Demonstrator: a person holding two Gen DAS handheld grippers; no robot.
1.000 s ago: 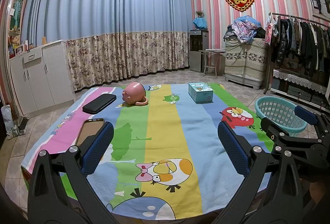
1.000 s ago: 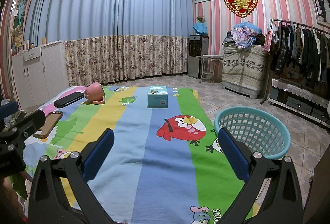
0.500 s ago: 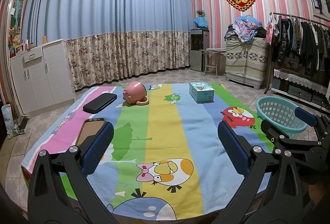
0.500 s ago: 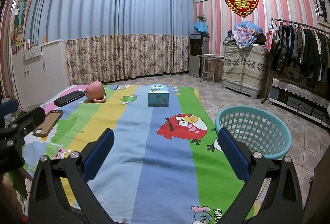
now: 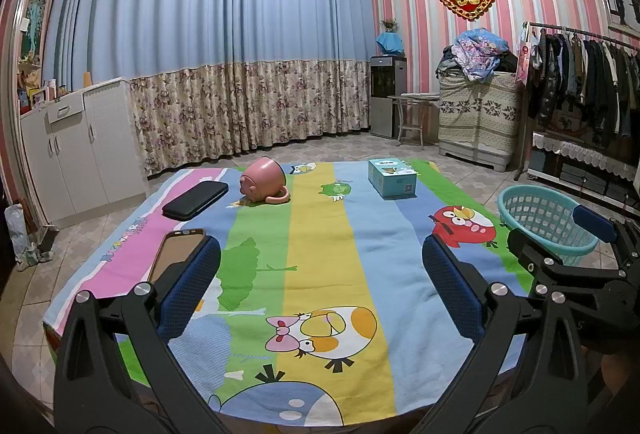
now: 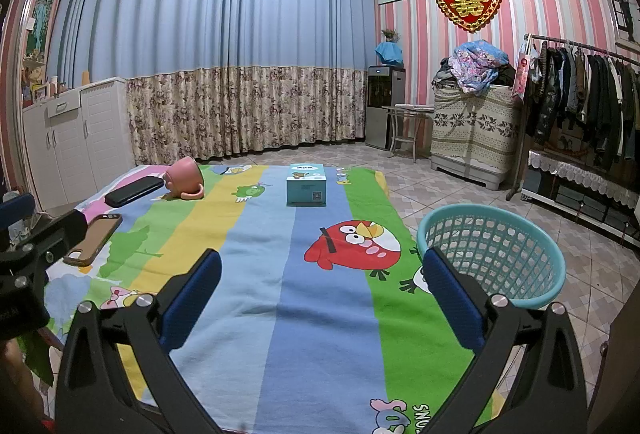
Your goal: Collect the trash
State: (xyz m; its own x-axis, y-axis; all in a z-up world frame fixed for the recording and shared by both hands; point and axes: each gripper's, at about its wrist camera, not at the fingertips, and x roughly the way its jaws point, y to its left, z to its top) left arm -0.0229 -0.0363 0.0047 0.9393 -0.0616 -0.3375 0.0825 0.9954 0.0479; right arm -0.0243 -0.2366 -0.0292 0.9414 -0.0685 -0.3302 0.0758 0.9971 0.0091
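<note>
Cartoon-print cloth (image 5: 320,254) on the table, serving as landmark — behind its far edge, blue floral-hemmed curtains (image 5: 224,66); off its left side, a white cabinet (image 5: 84,150); beyond its far right corner, a water dispenser (image 5: 386,94), a small stool (image 5: 412,114) and a clothes rack (image 5: 584,82).

left gripper (image 5: 320,290): jaws wide apart, nothing between blue pads, lower centre of left wrist view
right gripper (image 6: 322,292): jaws wide apart, nothing held, lower centre of own view; also seen right edge of left view
</note>
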